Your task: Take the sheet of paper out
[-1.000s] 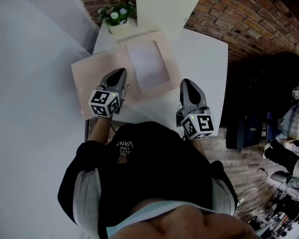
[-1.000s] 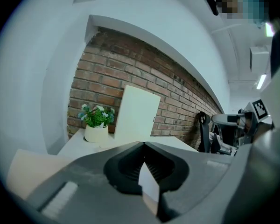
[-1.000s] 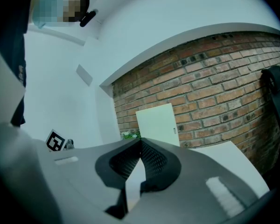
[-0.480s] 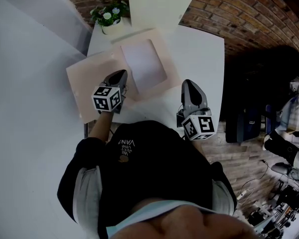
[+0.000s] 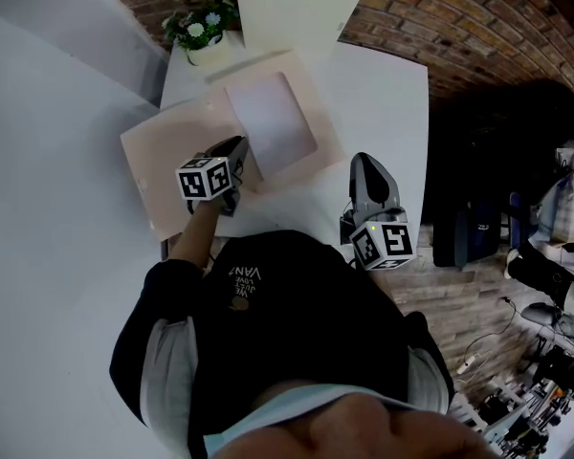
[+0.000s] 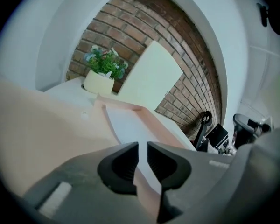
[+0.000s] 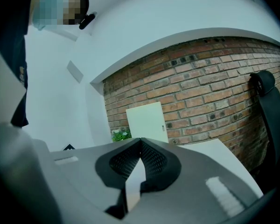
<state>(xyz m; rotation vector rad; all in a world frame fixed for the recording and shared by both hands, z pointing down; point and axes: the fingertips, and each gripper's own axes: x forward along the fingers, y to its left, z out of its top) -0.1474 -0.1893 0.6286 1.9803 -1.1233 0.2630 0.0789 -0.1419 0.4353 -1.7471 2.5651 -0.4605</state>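
A pale pink folder (image 5: 163, 161) lies open on the white table (image 5: 383, 94). A white sheet of paper (image 5: 268, 122) rests in its right half. My left gripper (image 5: 237, 146) hovers low over the folder's near edge, by the sheet's lower left corner. Its jaws have just been opening and stand a narrow gap apart. In the left gripper view (image 6: 142, 155), only the sheet (image 6: 130, 127) and the pink border (image 6: 163, 134) show beyond the gap; nothing is pressed between the pads. My right gripper (image 5: 364, 161) is shut and empty (image 7: 140, 143) above the table's near right part.
A potted plant (image 5: 199, 29) and a cream board (image 5: 297, 8) stand against the brick wall at the table's far edge. A dark chair with bags (image 5: 497, 189) sits to the right of the table. The person's torso fills the lower middle of the head view.
My left gripper has sunk toward the folder and rolled, so its marker cube shows a different face. The right gripper has stayed where it was.
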